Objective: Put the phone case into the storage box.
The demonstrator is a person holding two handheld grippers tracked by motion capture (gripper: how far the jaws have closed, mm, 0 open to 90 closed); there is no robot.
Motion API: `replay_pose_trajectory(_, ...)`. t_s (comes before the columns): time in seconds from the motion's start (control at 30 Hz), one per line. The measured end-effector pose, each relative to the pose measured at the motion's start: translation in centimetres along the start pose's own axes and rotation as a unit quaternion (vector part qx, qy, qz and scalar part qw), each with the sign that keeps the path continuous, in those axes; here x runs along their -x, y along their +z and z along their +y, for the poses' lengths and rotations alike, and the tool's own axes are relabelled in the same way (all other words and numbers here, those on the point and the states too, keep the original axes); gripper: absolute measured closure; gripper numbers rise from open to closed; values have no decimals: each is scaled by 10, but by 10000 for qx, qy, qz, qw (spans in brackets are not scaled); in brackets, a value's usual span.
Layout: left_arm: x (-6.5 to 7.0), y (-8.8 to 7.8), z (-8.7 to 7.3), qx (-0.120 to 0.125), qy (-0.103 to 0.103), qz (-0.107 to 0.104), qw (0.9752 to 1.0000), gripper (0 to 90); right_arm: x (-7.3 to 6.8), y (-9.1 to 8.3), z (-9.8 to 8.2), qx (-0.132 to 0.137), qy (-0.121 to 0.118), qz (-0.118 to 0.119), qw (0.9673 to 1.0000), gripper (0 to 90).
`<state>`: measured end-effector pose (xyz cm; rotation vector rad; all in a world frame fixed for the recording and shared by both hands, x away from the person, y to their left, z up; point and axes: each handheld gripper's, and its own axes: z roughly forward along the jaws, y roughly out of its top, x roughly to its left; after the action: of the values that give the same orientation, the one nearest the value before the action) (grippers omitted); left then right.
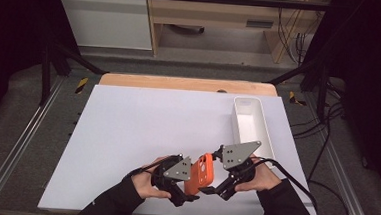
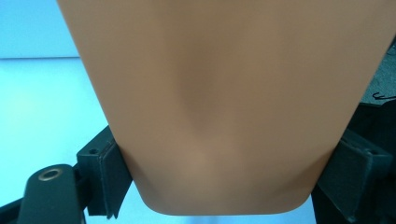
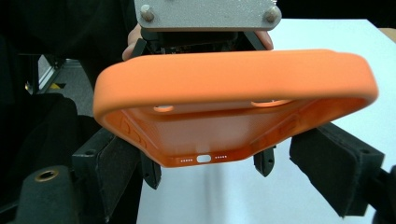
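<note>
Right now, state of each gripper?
Left gripper: closed on the orange phone case, across its width.
Right gripper: closed on the same case at its port end.

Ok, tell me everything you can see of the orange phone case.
The orange phone case looks like soft matte silicone, with rounded corners, a raised rim and an empty hollow inside. Its end wall has a charging slot between rows of small holes, and a camera cutout shows near its far end. It is held on edge above the white table, between the two grippers. The left gripper clamps its long sides; the right gripper has its pads against the near end.
</note>
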<state>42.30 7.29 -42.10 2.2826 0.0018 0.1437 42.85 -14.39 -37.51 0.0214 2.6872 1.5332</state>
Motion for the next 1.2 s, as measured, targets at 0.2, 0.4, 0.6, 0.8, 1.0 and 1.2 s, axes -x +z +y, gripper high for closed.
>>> replay_pose_trajectory(0.2,0,-5,0,50,-67,18,10000,88,1,-1,0,-12,28,-28,10000,166)
replay_pose_trajectory(0.4,-3,-20,-4,209,-193,73,9996,37,1,-8,2,-26,62,-138,9999,165)
replay_pose_trajectory(0.6,-7,-39,-13,394,-428,278,9979,13,3,-17,3,-55,107,-322,9994,164)
replay_pose_trajectory(0.8,-11,-57,-23,547,-734,597,9940,3,5,-25,5,-105,152,-520,9985,164)
replay_pose_trajectory(1.0,-14,-70,-36,633,-976,902,9891,0,6,-32,7,-102,182,-646,9977,164)
replay_pose_trajectory(1.2,-18,-80,-54,752,-1211,1149,9831,0,6,-39,9,-114,245,-758,9968,164)
